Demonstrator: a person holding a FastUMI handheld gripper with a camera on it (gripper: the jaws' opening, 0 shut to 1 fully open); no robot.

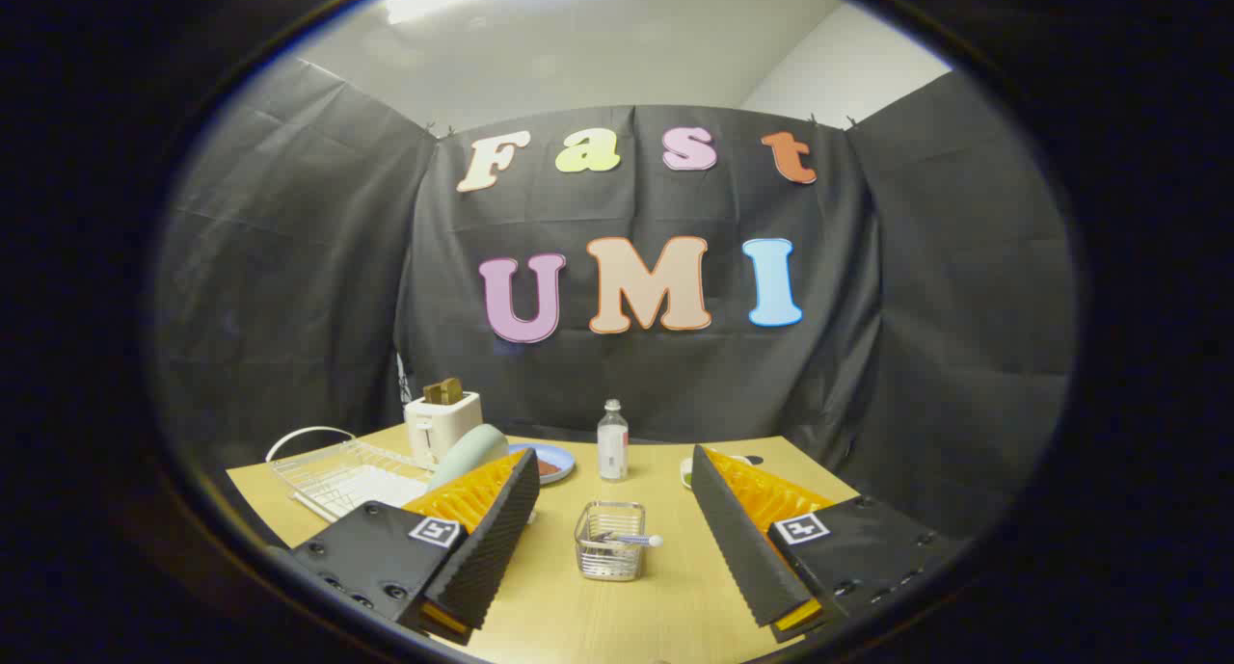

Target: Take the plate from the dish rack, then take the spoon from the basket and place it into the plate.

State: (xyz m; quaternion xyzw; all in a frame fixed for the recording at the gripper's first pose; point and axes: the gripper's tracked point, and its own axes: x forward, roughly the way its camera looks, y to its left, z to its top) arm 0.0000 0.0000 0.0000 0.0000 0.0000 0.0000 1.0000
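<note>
Spoon (pixel 627 540) is seen lying in the basket (pixel 609 541); around that basket, the gripper (pixel 612 510) is held wide apart, grasping nothing.

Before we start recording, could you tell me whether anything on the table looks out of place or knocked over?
Nothing stands out. The basket sits upright between the open hand-held gripper's fingers with the spoon inside, the bottle and toaster stand upright, and the rack lies flat. No spills.

Basket (pixel 610 541): shiny wire metal. Table (pixel 665 587): smooth matt wood. Fingers (pixel 492 539): ribbed matt foam, apparently. Bottle (pixel 612 442): clear plastic.
</note>
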